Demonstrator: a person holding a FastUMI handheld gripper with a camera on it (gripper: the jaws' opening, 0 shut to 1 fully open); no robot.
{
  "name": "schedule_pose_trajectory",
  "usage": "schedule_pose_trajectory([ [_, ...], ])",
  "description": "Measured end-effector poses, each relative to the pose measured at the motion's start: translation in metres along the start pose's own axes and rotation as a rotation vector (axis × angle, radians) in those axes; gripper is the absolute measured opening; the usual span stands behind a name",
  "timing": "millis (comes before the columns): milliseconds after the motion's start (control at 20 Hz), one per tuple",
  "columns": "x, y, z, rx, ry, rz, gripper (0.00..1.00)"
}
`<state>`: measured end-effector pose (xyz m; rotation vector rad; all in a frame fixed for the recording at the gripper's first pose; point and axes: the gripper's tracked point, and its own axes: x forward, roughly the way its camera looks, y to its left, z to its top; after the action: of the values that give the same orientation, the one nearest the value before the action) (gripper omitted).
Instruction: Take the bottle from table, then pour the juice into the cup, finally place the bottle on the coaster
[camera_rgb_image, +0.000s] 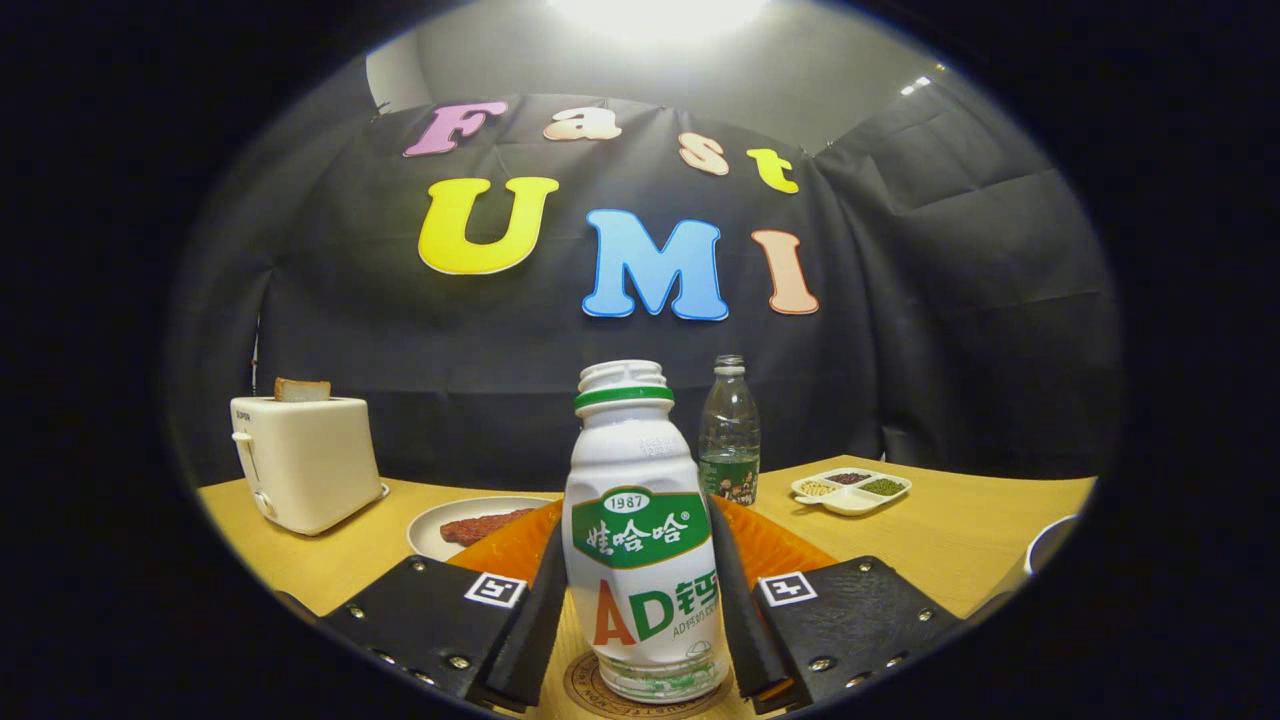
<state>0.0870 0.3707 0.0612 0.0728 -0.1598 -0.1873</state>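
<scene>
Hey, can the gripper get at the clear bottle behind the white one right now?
Probably not: the gripper has its jaws closed on the white bottle, which stands directly between them and the clear bottle beyond.

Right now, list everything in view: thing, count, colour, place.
bottle: one, white with green label and neck band, uncapped, upright between the fingers, on the coaster
coaster: one, brown, round, under the bottle
orange plate: one, orange, just behind the bottle
white plate: one, white, holds a reddish-brown piece, left of the orange plate
toaster: one, cream, bread slice in its slot, far left
clear bottle: one, clear, beyond the white bottle
divided dish: one, white, holds grains, far right
cup: one, white, partly seen, right table edge
table: one, light wood
fingers: two, flanking the bottle's sides; contact looks likely
</scene>
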Motion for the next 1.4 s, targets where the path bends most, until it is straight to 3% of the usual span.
schedule_pose_trajectory([
  [500,-0.02,-0.009,-0.001,0.027,0.057,0.009,0.74],
  [650,-0.026,-0.015,0.017,0.027,0.023,0.005,0.75],
  [900,-0.046,-0.02,0.056,0.043,-0.034,0.04,0.98],
  [1050,-0.064,-0.023,0.08,0.075,-0.066,0.066,0.98],
  [1400,-0.108,-0.028,0.121,-0.003,-0.103,0.114,0.98],
])
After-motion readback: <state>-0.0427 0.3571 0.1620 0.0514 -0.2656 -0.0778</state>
